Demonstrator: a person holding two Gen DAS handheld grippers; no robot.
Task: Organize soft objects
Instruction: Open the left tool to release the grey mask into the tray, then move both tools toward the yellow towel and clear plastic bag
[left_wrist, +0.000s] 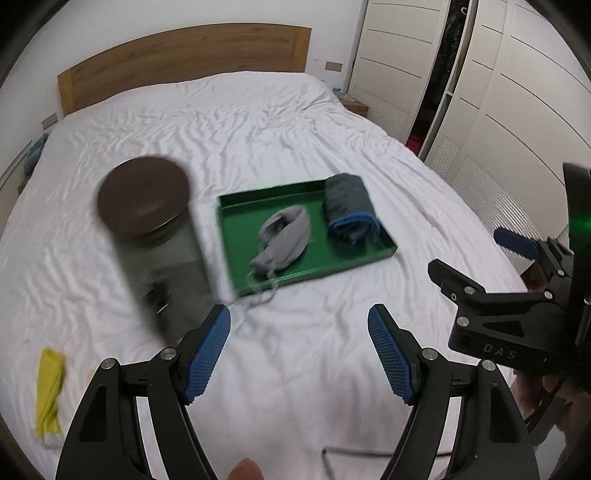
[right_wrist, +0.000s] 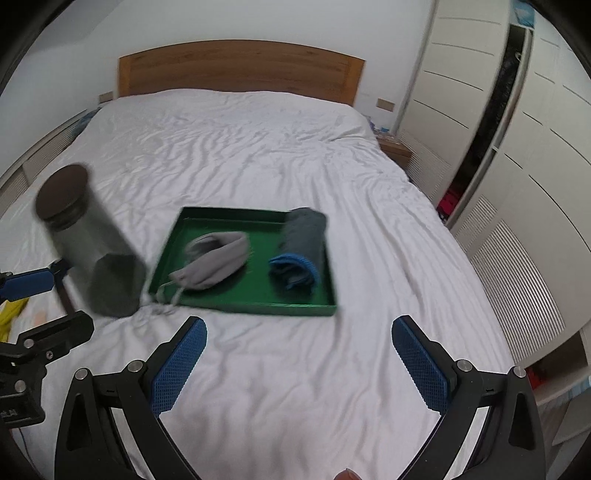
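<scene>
While blurred, green tray (right_wrist: 236, 308) holds grey pouch (right_wrist: 218, 264), rolled towel (right_wrist: 301, 245).

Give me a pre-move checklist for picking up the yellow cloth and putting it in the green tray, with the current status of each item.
1. Left hand-held gripper open and holding nothing: ok.
2. Right hand-held gripper open and holding nothing: ok.
3. Yellow cloth lies flat on the bed, uncovered: ok.
4. Green tray has bare floor between grey pouch and rolled towel: ok.
5. Jar stands beside the tray near the approach path: not ok.
6. Pouch drawstring within the tray: not ok, it trails over the rim.
</scene>
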